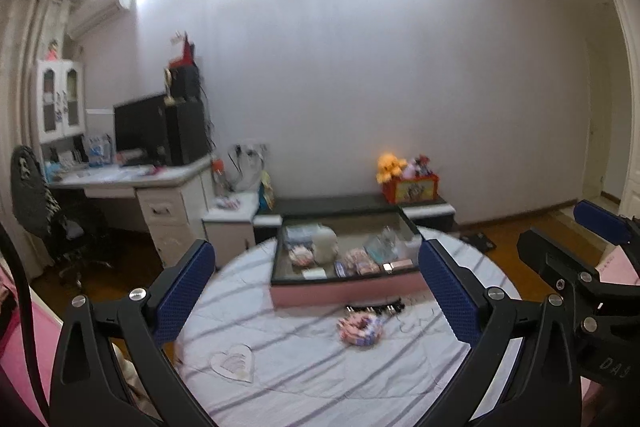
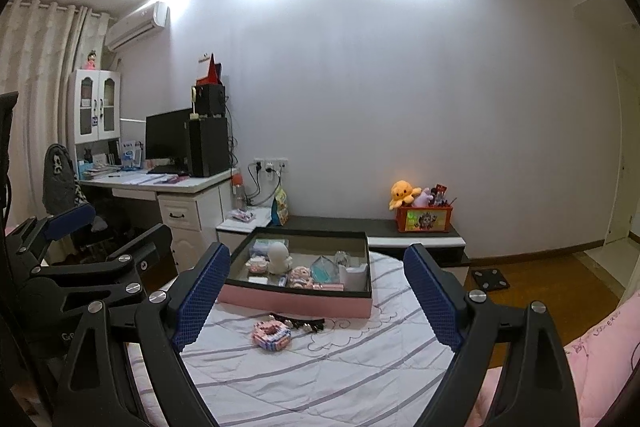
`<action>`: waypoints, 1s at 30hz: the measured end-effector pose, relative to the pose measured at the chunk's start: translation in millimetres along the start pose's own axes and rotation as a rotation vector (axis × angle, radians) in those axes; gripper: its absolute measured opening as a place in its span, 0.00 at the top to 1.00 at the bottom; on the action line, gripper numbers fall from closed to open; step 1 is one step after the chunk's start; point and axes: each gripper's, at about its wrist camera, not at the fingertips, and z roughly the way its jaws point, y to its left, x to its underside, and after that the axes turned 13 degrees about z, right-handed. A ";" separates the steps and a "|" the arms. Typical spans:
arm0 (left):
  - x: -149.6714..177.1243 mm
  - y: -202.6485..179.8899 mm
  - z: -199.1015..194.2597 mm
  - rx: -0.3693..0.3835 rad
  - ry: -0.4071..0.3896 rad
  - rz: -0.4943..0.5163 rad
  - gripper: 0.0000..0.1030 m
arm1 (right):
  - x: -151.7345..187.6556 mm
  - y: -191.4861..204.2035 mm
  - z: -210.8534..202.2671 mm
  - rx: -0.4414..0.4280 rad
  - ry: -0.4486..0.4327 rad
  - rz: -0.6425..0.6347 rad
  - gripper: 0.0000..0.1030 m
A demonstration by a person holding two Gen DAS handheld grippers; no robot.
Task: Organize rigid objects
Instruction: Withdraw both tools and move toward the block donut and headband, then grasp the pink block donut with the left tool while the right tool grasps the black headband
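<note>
1. Left hand-held gripper (image 1: 316,291): jaws spread wide, nothing between the pads, held well above the bed (image 2: 328,379) and aimed at the pink box (image 2: 296,301).
2. On the striped bedcover, just in front of the box's pink wall: a pink and white ring-shaped item (image 2: 271,335), possibly a scrunchie or bracelet, though too soft in detail to name. Round, so no real long axis; lies flat with its hole facing up.
3. Just right of the ring and closer to the box: a dark hair clip (image 2: 298,323), or something very like one. Long axis runs left to right, roughly parallel to the box's front wall; which end leads cannot be told.
4. Behind both: the open box, already holding a white figurine (image 2: 278,258) and several small packets.
5. Right hand-held gripper (image 2: 316,303): also spread wide and empty, hovering level with its partner.
6. Likely step in hand: reaching down for one of the two loose pieces. Best done by lowering straight over the ring and closing across its width, pads clear of the sheet to avoid pinching fabric. For the clip, better to turn the wrist and close across its narrow side, not along its length.
7. Lifting high enough to clear the box's rim before release seems wise.
</note>
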 end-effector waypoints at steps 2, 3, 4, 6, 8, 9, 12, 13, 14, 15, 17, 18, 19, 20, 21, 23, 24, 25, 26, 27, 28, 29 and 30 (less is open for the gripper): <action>6.3 -2.4 17.4 0.025 0.044 -0.004 0.00 | 4.9 -5.0 13.1 0.014 0.031 0.003 0.13; 11.8 -5.1 30.8 0.040 0.081 -0.004 0.00 | 7.8 -7.8 19.5 0.021 0.047 0.004 0.13; 15.9 -7.2 39.2 0.049 0.106 -0.001 0.00 | 11.0 -10.5 26.0 0.027 0.064 0.006 0.13; 27.4 -11.9 65.7 0.081 0.173 0.002 0.00 | 20.7 -18.0 45.8 0.045 0.117 0.010 0.13; 39.7 -18.8 89.2 0.119 0.238 0.002 0.00 | 34.7 -26.7 68.2 0.065 0.185 0.008 0.13; 46.9 -22.3 102.7 0.142 0.274 -0.003 0.00 | 39.9 -30.5 76.6 0.073 0.212 0.010 0.13; 67.9 -34.7 140.6 0.183 0.376 -0.006 0.00 | 58.1 -45.7 106.0 0.095 0.300 0.018 0.13; 72.5 -38.1 150.5 0.187 0.401 -0.003 0.00 | 62.1 -48.9 111.8 0.100 0.318 0.019 0.13; 77.1 -41.3 159.9 0.194 0.424 -0.002 0.00 | 67.8 -53.0 122.2 0.111 0.348 0.018 0.13; 82.0 -44.9 170.6 0.203 0.451 0.000 0.00 | 72.5 -56.5 130.5 0.119 0.374 0.018 0.13; 91.9 -50.2 191.1 0.222 0.508 0.000 0.00 | 81.3 -64.9 148.9 0.127 0.431 0.028 0.13; 97.2 -52.3 198.2 0.231 0.533 -0.002 0.00 | 85.1 -68.1 153.7 0.133 0.451 0.030 0.13; 101.3 -54.6 206.3 0.240 0.553 -0.004 0.00 | 88.8 -70.5 159.9 0.140 0.469 0.030 0.13; 104.3 -55.9 214.7 0.251 0.575 -0.005 0.00 | 92.0 -72.6 167.0 0.149 0.486 0.030 0.13; 107.8 -57.6 223.8 0.262 0.601 -0.009 0.01 | 94.7 -74.6 174.2 0.161 0.504 0.027 0.13; 113.4 -59.0 237.7 0.272 0.628 -0.016 0.04 | 98.5 -76.6 185.4 0.172 0.532 0.018 0.13; 113.6 -58.9 239.4 0.259 0.622 -0.009 0.09 | 100.5 -76.9 192.1 0.170 0.550 0.013 0.13; 113.3 -57.8 238.9 0.249 0.608 0.001 0.14 | 102.1 -76.4 197.3 0.165 0.565 0.009 0.13; 112.4 -55.2 237.3 0.255 0.589 0.001 0.28 | 103.9 -74.8 203.6 0.158 0.582 0.000 0.13; 113.2 -53.4 235.5 0.264 0.583 -0.009 0.33 | 104.4 -73.6 207.5 0.154 0.591 -0.007 0.13; 113.8 -49.7 234.5 0.266 0.581 -0.018 0.33 | 105.5 -71.6 213.5 0.147 0.610 -0.016 0.13; 115.7 -43.6 232.9 0.268 0.579 -0.027 0.33 | 105.9 -70.2 218.2 0.139 0.625 -0.022 0.13; 116.7 -37.8 230.5 0.264 0.579 -0.034 0.33 | 106.7 -68.1 225.0 0.121 0.645 -0.021 0.13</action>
